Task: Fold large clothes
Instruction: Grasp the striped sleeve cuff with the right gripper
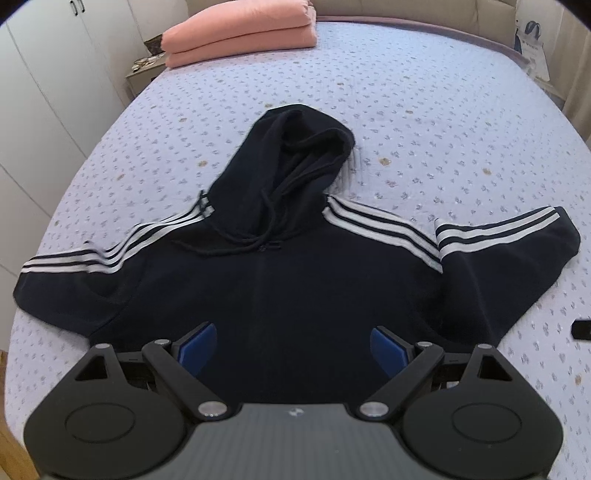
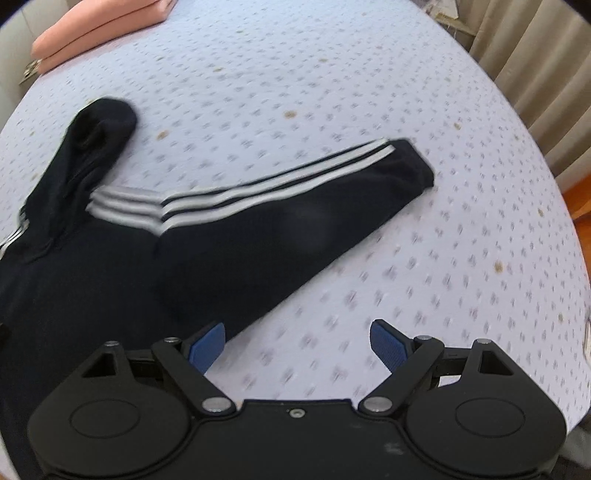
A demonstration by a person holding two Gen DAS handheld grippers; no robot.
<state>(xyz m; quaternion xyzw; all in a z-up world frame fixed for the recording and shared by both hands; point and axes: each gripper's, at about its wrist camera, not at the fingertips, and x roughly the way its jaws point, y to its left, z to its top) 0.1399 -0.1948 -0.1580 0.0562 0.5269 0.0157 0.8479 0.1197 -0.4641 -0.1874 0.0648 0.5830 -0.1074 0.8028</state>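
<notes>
Covering the whole working area is a pale lilac quilted bedspread with small grey flower prints (image 1: pixel 424 110), laid over a bed. White wardrobe doors (image 1: pixel 44 74) stand along its left side, and beige curtains (image 2: pixel 535 74) hang along its right side in the right wrist view. At the far end of the bed you have a stack of folded salmon-pink cloth (image 1: pixel 240 33), well apart from your work.

Your navy hooded sweatshirt with three white stripes along each sleeve (image 1: pixel 295 295) lies flat and face up in the middle of the bedspread, hood pointing away from you, both sleeves spread outward.

Your left gripper (image 1: pixel 293 345) hangs over the lower body of the sweatshirt with its blue-padded fingers spread wide, nothing between them. Your right gripper (image 2: pixel 298 345) is spread wide too and holds nothing; its left pad sits over the edge of the sweatshirt below the right sleeve (image 2: pixel 295 206), its right pad over bare bedspread.
</notes>
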